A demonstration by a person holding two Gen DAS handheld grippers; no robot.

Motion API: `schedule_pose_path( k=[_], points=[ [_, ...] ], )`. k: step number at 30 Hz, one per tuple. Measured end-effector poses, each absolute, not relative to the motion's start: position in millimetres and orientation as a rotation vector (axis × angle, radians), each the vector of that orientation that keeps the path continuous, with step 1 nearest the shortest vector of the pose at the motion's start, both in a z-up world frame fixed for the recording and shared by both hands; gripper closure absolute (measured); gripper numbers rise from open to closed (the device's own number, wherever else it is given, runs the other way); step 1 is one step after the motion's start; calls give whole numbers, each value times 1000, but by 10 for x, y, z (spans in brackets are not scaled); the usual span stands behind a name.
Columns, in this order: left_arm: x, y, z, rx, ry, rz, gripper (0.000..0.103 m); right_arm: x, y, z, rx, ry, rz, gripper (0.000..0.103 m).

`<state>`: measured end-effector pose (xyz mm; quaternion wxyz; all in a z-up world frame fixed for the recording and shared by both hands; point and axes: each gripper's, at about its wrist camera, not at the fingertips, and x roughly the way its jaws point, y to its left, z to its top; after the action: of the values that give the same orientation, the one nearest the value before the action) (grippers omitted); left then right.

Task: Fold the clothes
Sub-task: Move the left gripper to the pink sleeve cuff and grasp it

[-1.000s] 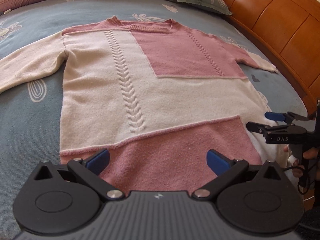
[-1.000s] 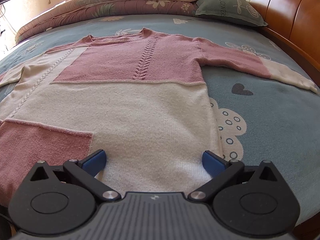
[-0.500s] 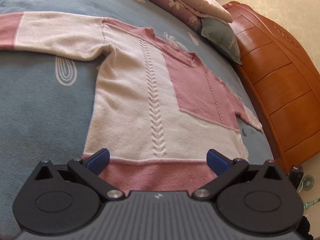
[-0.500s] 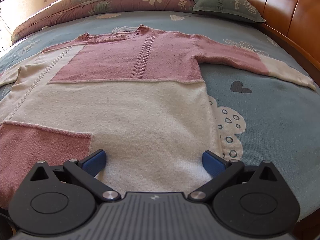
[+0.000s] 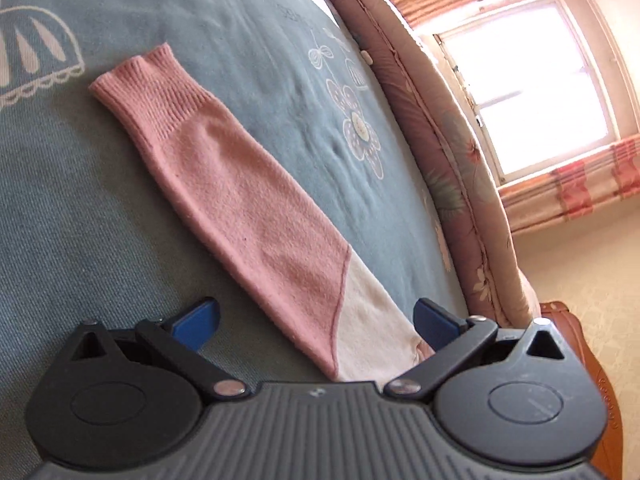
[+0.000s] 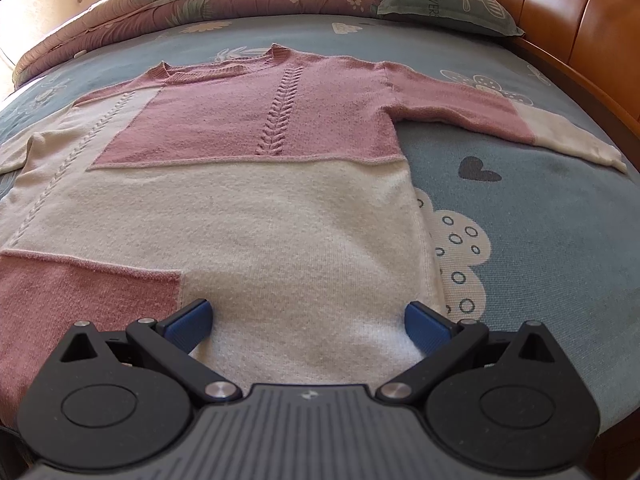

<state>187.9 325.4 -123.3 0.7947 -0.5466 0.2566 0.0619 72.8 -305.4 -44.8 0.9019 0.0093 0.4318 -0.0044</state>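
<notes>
A pink and cream knitted sweater (image 6: 256, 200) lies flat, front up, on the blue bedspread (image 6: 540, 220), both sleeves spread out. My right gripper (image 6: 308, 322) is open over the cream hem at the sweater's lower right corner, its blue pads straddling the fabric without closing on it. In the left wrist view only the sweater's left sleeve (image 5: 236, 200) shows, pink with a ribbed cuff (image 5: 148, 84) pointing away. My left gripper (image 5: 316, 322) hangs open over the seam where that sleeve turns from pink to cream.
A rolled floral quilt (image 6: 224, 0) and a grey-green pillow (image 6: 444, 0) lie along the bed's far side. An orange wooden headboard (image 6: 560, 12) runs along the right. In the left wrist view the quilt (image 5: 440, 160) borders the bed below a bright curtained window (image 5: 532, 80).
My left gripper has swung left from the pink hem to the left sleeve, now facing the window. The right gripper has barely moved over the cream hem.
</notes>
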Motion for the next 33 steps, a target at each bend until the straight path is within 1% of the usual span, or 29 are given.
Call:
schedule_pose_path(
  k=[4, 11, 25, 33],
  points=[
    [1927, 3361, -1278, -1233, 480, 163, 1, 739, -3054, -450, 22, 893, -10, 0],
    [2183, 3495, -1239, -1202, 470, 201, 1, 775, -3050, -450, 30, 895, -19, 0],
    [2364, 3459, -1185, -1122, 393, 274, 1, 793, -3040, -450, 39, 890, -32, 0],
    [2374, 3406, -1043, -1176, 341, 172, 1, 768, -3037, -458, 36, 874, -32, 0]
  ],
)
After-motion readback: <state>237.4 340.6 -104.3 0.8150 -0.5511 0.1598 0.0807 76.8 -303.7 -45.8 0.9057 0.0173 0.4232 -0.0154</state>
